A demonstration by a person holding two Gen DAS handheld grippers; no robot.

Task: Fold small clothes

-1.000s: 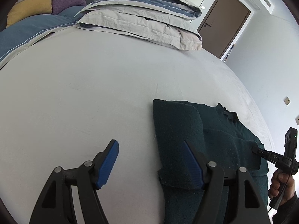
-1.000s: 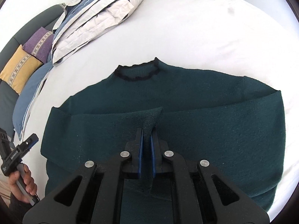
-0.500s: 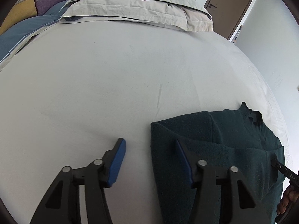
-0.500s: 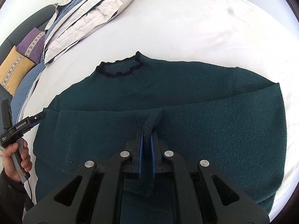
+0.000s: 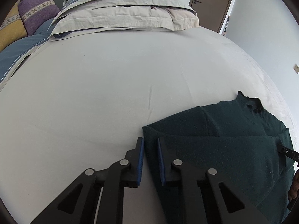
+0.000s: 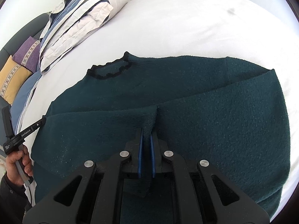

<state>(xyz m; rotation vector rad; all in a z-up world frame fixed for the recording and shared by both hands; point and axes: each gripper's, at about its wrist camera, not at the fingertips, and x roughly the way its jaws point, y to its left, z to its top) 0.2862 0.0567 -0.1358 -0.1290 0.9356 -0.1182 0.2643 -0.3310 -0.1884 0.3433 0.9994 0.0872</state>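
A dark green knitted sweater (image 6: 205, 102) with a black-trimmed neck (image 6: 110, 71) lies flat on the white bed sheet (image 6: 186, 22), its sleeves folded across the body. My right gripper (image 6: 147, 130) is shut on a ribbed pinch of fabric at the middle of the sweater. In the left wrist view my left gripper (image 5: 150, 140) has its jaws closing on the sweater's (image 5: 224, 149) left edge, and the knit fills the gap between the blue pads. The left gripper's tip (image 6: 42, 120) also shows at the sweater's left side, with a hand (image 6: 16, 160) on its handle.
A pile of folded grey and blue bedding (image 5: 121, 9) lies at the far end of the bed. Purple (image 5: 37, 11) and yellow (image 5: 9, 31) cushions sit far left. A brown door (image 5: 211, 0) stands beyond the bed. Bare sheet (image 5: 93, 93) stretches left of the sweater.
My left gripper slid left to the sweater's edge and its jaws narrowed from wide apart to closing on that edge. The right gripper kept its pinch and sank slightly.
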